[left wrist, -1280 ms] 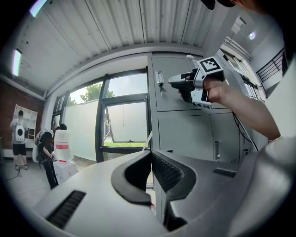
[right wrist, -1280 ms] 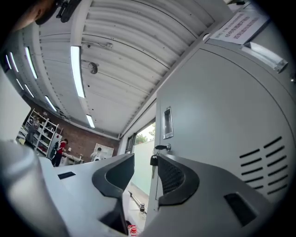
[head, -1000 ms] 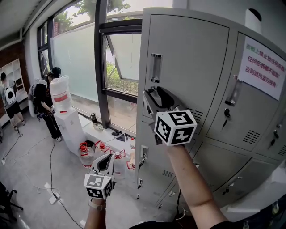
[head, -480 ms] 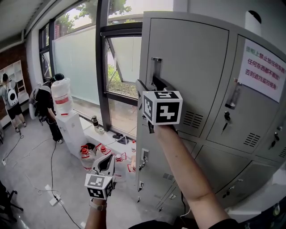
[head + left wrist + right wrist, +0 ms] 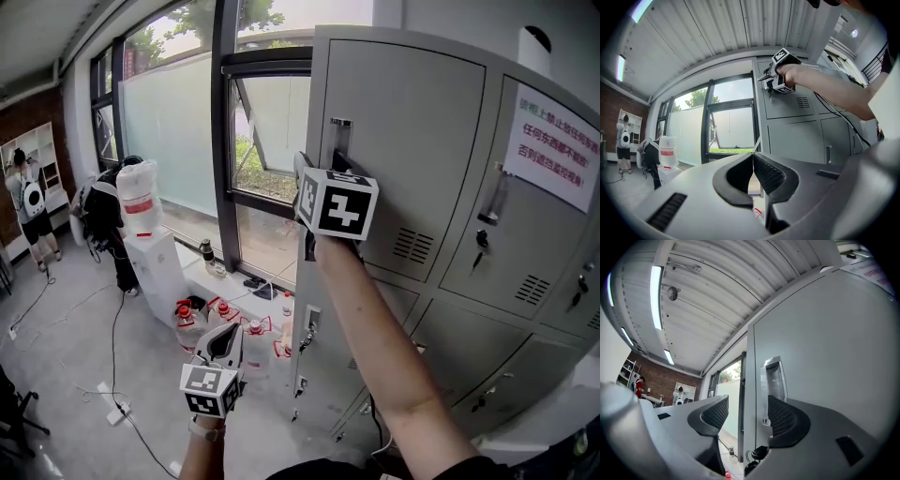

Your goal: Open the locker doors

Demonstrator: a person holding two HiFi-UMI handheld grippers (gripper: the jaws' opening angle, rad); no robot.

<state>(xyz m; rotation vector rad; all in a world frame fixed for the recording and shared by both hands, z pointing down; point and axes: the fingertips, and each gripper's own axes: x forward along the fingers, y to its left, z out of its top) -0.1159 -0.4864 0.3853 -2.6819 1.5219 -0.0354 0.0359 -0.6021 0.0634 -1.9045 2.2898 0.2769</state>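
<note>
The grey lockers (image 5: 441,281) fill the right of the head view. The top-left door (image 5: 412,141) has a recessed metal handle (image 5: 339,141) (image 5: 772,378) near its left edge, with keys (image 5: 757,453) hanging below it. My right gripper (image 5: 323,167) (image 5: 746,401) is raised at that handle, and its jaws are opening. The door's left edge runs between them, the right pad stands in front of the handle's lower part, and neither pad presses on anything. My left gripper (image 5: 225,335) (image 5: 753,154) hangs low and left of the lockers, shut on nothing.
A paper notice (image 5: 561,150) is stuck on the second top door, whose handle (image 5: 494,197) sits at its left. A tall window (image 5: 262,141) stands left of the lockers. Water jugs (image 5: 141,202) and bottles (image 5: 211,314) stand below it. People (image 5: 33,202) stand at far left.
My right gripper has risen and moved left up to the top-left door's handle, and its jaws have spread wider. The left gripper has stayed low.
</note>
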